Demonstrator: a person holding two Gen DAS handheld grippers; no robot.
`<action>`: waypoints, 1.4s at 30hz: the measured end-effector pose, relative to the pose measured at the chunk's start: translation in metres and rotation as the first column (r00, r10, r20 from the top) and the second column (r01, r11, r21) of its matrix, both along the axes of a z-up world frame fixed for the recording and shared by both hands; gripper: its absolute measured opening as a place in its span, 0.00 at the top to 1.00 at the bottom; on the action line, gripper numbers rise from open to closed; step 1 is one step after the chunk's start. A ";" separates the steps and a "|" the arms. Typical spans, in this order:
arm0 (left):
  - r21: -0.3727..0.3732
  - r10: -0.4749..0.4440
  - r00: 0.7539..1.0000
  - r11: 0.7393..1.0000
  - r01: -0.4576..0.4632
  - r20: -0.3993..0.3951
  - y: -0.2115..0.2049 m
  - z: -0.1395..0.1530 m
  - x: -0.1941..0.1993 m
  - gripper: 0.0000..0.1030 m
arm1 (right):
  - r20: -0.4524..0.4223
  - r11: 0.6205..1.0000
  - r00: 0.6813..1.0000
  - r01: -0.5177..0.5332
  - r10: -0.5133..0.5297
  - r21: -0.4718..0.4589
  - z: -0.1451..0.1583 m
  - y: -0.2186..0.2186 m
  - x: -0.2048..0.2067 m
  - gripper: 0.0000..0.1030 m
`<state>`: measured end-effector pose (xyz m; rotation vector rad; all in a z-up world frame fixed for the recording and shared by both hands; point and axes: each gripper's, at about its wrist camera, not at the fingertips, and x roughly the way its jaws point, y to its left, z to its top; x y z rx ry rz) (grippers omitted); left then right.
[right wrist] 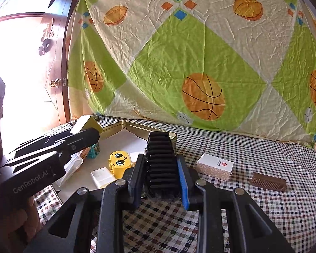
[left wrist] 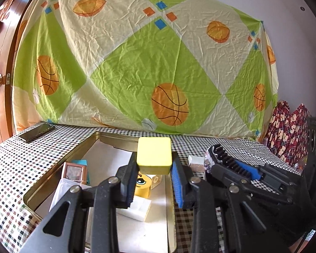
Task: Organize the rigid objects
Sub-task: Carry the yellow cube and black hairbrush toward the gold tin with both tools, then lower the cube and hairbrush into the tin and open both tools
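Left wrist view showed the left gripper (left wrist: 153,164) clamped on a yellow block (left wrist: 154,155), a rounded square piece with a pale matte top, pinched by its two sides between the pads. It hung above the open gold tin (left wrist: 107,136), which sat on the checked tablecloth (left wrist: 14,162). Inside the tin lay a yellow toy with cartoon eyes (left wrist: 142,185), a white adapter (left wrist: 137,208), a small pink-framed box (left wrist: 73,171) and a teal box (left wrist: 82,162).

Right wrist view showed the right gripper (right wrist: 161,164) closed on a black ribbed object (right wrist: 160,158), possibly a comb or hair clip; its far end pointed toward the tin's near right corner. "GenRobot.AI" was printed in grey on the body of the left gripper (right wrist: 88,131). Right of the black object, on the cloth, lay a white box (right wrist: 216,166) with a speckled side and a small red mark whose writing was too small to read. Further right rested a brown comb (right wrist: 267,181), well apart from both grippers. A dark phone (left wrist: 36,132) lay on the cloth beyond the tin's left side.
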<state>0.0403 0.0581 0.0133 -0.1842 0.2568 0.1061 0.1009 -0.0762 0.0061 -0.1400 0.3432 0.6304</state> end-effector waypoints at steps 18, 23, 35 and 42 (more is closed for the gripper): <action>-0.023 0.052 0.999 0.998 -0.052 -0.005 0.033 -0.002 -0.006 0.72 | 0.025 0.999 0.999 -0.032 0.032 -0.027 -0.001 0.025 -0.010 0.70; -0.008 0.054 0.998 0.999 -0.054 -0.020 0.036 -0.003 -0.005 0.72 | 0.019 0.999 0.999 -0.039 0.039 -0.033 -0.002 0.033 -0.006 0.70; -0.008 0.055 0.998 0.998 -0.055 -0.037 0.051 -0.004 -0.007 0.72 | 0.025 0.996 0.997 -0.067 0.069 -0.059 -0.002 0.054 -0.010 0.70; 0.014 0.072 0.996 0.997 -0.071 -0.051 0.057 -0.002 -0.005 0.72 | 0.023 0.993 0.995 -0.094 0.096 -0.074 -0.003 0.069 -0.012 0.70</action>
